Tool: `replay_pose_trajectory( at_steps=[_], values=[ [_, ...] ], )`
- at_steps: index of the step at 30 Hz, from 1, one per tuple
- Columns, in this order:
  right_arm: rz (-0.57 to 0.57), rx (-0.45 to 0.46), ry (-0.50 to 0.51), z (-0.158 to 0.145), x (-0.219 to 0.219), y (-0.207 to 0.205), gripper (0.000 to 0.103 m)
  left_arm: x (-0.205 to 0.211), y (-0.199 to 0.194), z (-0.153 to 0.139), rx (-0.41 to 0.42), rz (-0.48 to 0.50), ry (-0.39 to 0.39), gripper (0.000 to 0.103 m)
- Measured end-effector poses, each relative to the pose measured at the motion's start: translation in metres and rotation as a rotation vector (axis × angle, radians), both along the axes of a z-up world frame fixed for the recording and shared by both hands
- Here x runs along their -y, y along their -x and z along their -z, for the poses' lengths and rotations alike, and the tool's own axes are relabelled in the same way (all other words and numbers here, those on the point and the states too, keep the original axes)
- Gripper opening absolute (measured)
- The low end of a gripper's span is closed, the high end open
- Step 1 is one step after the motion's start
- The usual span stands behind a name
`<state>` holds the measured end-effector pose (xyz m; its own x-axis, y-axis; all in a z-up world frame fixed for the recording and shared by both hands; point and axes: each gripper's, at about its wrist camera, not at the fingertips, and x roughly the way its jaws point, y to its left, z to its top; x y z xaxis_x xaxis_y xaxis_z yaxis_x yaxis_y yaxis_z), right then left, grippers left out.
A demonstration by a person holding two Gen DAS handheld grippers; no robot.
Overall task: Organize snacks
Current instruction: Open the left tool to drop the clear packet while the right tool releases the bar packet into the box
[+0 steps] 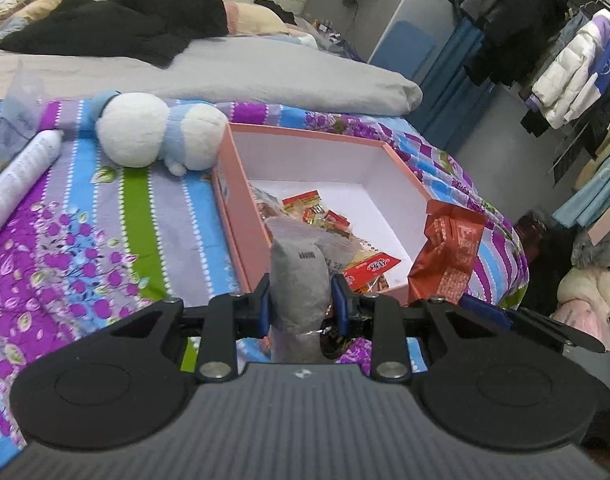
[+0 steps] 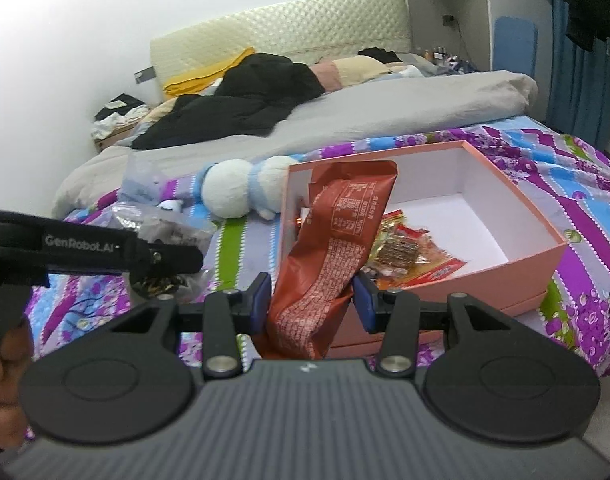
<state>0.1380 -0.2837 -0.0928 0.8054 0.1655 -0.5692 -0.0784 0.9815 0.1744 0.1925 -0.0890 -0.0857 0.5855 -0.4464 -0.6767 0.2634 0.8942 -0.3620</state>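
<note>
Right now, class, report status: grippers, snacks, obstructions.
Left gripper shut on grey packet. Right gripper shut on red packet. Pink box open, unobstructed.

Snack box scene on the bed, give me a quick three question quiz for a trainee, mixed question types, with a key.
1. True or false: the pink cardboard box with the white inside is empty.
2. Which gripper holds the red-brown foil snack packet? A) left B) right
3. Fill in: the left gripper has its jaws closed on a ____ wrapped packet.

Key
1. False: small red and yellow snack packs lie inside.
2. B: the right gripper.
3. Grey.
</note>
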Motion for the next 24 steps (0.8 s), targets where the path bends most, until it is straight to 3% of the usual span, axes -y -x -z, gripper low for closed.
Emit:
replay_pose_trajectory(
  at_steps=[11, 24],
  values=[
    [0.015, -0.046, -0.009, 0.021, 0.031, -0.069, 0.047, 0.042, -0.091, 0.019, -0.034, 0.022, -0.035, 0.034],
    [0.032, -0.139, -0.024, 0.065, 0.057, -0.145, 0.048, 0.070, -0.176, 0.064, -0.113, 0.038, -0.087, 0.033]
  ],
)
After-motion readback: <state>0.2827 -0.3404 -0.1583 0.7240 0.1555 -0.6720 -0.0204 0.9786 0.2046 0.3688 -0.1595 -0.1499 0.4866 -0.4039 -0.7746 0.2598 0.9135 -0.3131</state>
